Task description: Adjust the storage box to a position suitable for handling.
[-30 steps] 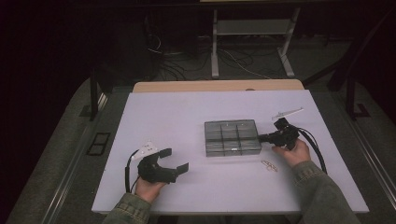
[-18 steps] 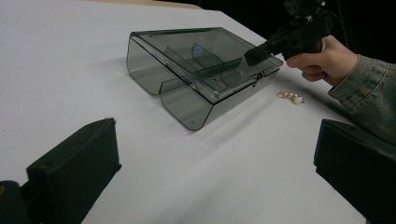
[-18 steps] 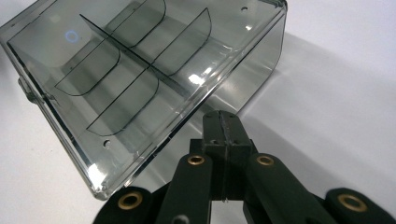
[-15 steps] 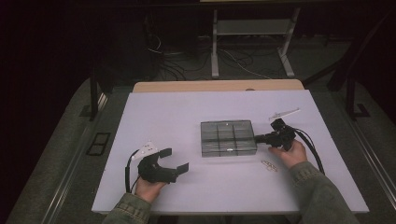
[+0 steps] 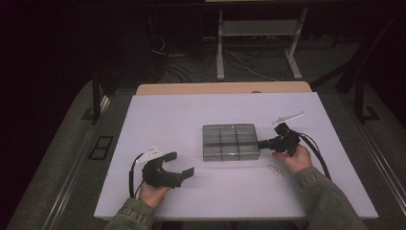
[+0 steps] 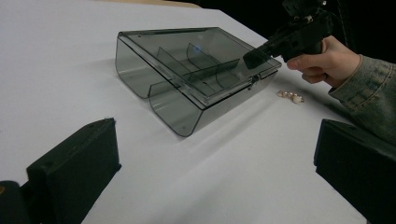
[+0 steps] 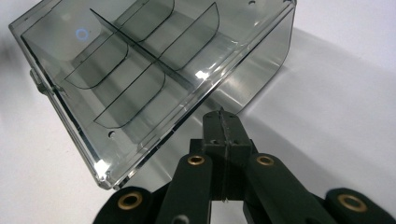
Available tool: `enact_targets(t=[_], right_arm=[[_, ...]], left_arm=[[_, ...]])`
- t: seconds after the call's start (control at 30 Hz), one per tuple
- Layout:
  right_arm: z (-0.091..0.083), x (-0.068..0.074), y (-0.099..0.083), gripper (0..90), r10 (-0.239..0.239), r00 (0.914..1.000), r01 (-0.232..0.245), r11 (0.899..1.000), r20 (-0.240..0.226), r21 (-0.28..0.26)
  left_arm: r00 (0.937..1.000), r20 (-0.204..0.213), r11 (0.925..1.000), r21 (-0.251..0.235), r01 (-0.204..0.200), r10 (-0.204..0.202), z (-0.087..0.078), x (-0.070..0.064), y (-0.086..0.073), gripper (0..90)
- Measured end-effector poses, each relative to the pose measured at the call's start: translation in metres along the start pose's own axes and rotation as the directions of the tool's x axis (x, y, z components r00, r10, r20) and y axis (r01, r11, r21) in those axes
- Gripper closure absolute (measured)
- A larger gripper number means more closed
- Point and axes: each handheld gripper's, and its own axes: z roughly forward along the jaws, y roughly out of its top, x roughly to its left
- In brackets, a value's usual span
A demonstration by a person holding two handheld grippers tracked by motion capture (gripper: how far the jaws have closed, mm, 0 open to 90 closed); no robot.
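While the right gripper (image 5: 264, 143) pressed its tip against the side of the smoked clear box (image 5: 231, 142), its jaws were clenched flat together with nothing between them, as the right gripper view (image 7: 223, 122) made plain. The box (image 7: 154, 70) lay directly ahead of that tip, lid down, its inner dividers visible through the tinted plastic; the jaws met it at the edge nearest the right hand (image 5: 293, 158). Just beside that hand, on the side toward the person, a small cluster of pale rings or beads (image 5: 275, 169) lay on the white table (image 5: 167, 115); what they were exactly could not be told.

The left gripper (image 5: 181, 166) rested well apart from the box, held low over the table in the left hand (image 5: 152, 191). Its jaws stood released and wide, empty, and in the left gripper view the box (image 6: 196, 74) sat ahead between them, with the right gripper (image 6: 261, 49) touching its far corner.
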Motion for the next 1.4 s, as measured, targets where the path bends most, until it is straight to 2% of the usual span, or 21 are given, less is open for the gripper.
enact_targets(t=[0.33, 0.63, 0.93, 1.23, 1.4], right_arm=[[0.0, 0.002, 0.001, 89.4, -0.002, 1.0, 0.002, 1.0, -0.009, 0.005], [-0.012, 0.006, 0.003, 89.4, 0.001, 0.9998, -0.001, 0.999, -0.018, -0.034], [-0.033, 0.01, 0.004, 89.4, 0.001, 0.9994, -0.005, 0.995, -0.034, -0.103], [-0.048, 0.026, 0.002, 88.5, -0.029, 0.9982, 0.021, 0.99, -0.052, -0.141], [-0.056, 0.038, -0.001, 80.6, -0.045, 0.9982, 0.039, 0.989, -0.041, -0.145]], left_arm=[[1.0, 0.0, 1.0, -0.001, -0.001, 0.001, 0.0, 0.0, 0.0, 0.0], [1.0, 0.001, 1.0, -0.003, 0.0, 0.0, 0.0, 0.0, 0.0, 0.0], [1.0, 0.002, 1.0, -0.001, -0.001, 0.001, 0.001, 0.0, 0.0, 0.0], [1.0, 0.003, 1.0, 0.003, -0.001, 0.001, 0.002, 0.0, 0.0, 0.0], [1.0, 0.008, 1.0, 0.003, -0.002, 0.002, 0.002, 0.0, 0.0, 0.0]])
